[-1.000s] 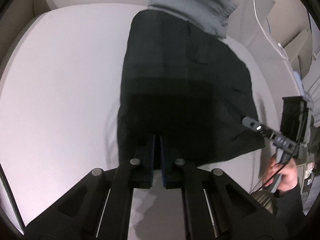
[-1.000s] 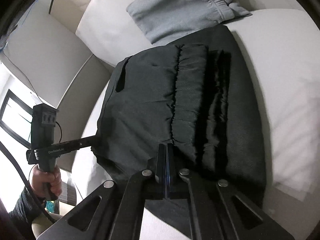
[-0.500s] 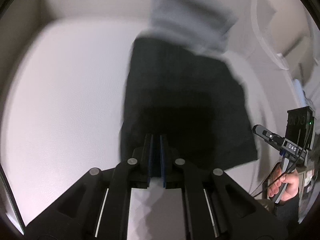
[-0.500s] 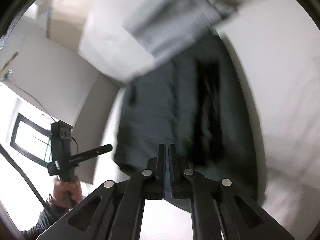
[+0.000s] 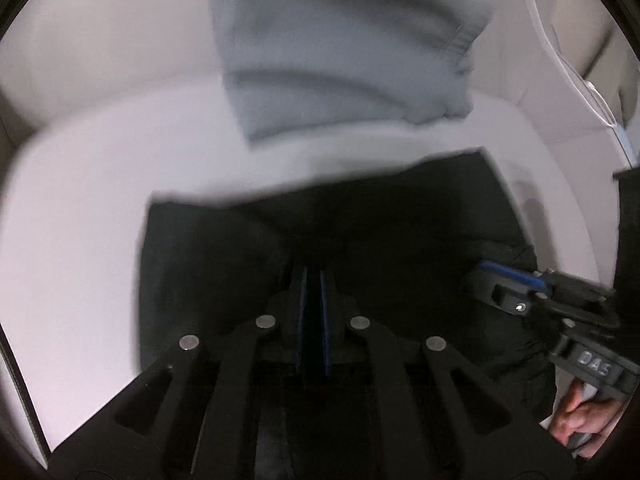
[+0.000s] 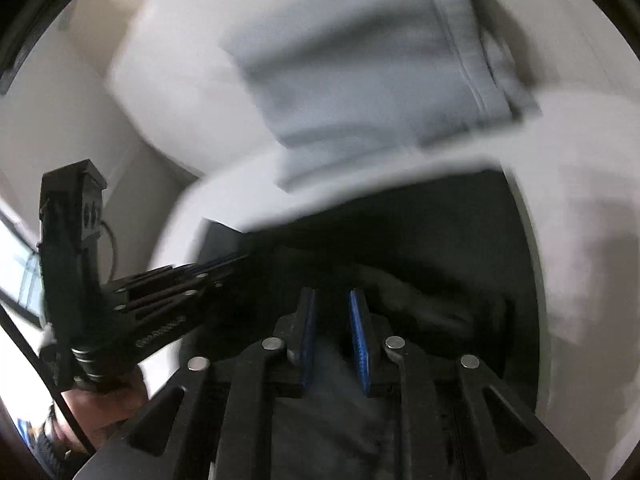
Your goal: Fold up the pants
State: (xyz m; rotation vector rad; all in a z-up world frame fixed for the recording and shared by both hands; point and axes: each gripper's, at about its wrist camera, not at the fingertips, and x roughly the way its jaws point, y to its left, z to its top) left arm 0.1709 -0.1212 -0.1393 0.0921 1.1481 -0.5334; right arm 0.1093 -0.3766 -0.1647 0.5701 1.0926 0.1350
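The black pants [image 5: 392, 232] lie folded on the white cushion [image 5: 80, 208]; they also show in the right wrist view [image 6: 432, 232]. My left gripper [image 5: 313, 276] is low over the near part of the pants, its blue pads nearly together with a narrow gap. My right gripper [image 6: 331, 300] is over the pants too, its blue pads a little apart, nothing seen between them. The right gripper also shows at the right of the left wrist view [image 5: 504, 280], and the left gripper at the left of the right wrist view [image 6: 224, 264]. Both views are blurred.
Folded grey sweatpants [image 5: 344, 48] lie at the back of the cushion, just beyond the black pants; they show in the right wrist view [image 6: 360, 64]. A white cable [image 5: 576, 76] runs at the far right. A beige wall panel [image 6: 60, 128] stands left.
Both grippers have moved forward and down onto the black pants, closer to the grey sweatpants. The right gripper's pads have parted from shut. The two grippers have come closer together.
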